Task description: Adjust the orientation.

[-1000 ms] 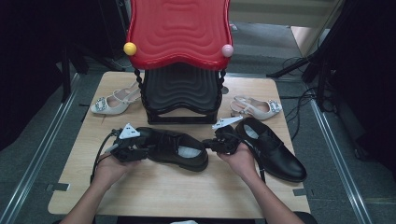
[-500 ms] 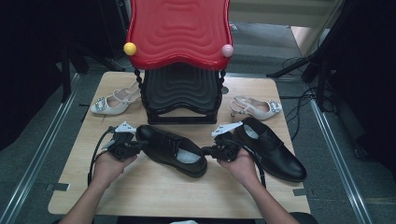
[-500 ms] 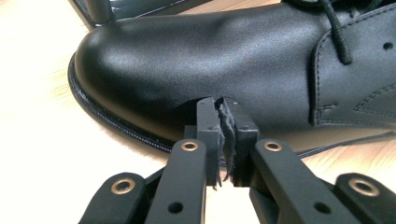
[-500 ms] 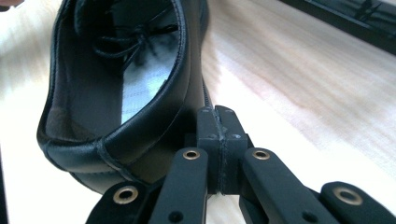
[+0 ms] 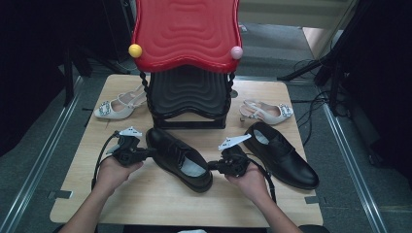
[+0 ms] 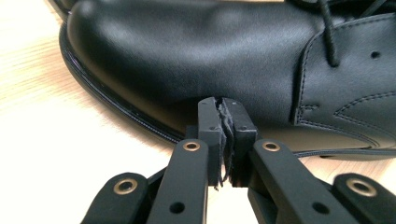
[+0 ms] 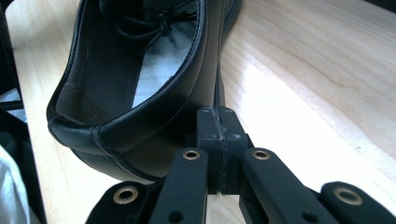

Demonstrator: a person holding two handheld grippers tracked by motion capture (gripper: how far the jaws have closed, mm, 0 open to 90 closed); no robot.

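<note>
black shoe (image 5: 179, 158) on table (image 5: 145, 194), two-tier rack (image 5: 187, 97) behind

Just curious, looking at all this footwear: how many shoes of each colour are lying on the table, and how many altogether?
Black lace-up shoes: 2, one between the two hand-held tools and one to its right
Pale buckled heeled shoes: 2, one left of the red and black stand and one right of it
Total: 4 shoes

a red and black shoe rack (image 5: 187, 73) stands at the table's (image 5: 87, 194) far edge. a pale heeled shoe (image 5: 116, 107) lies left of it, another (image 5: 266, 111) right, with a second black shoe (image 5: 286, 155) nearer
</note>
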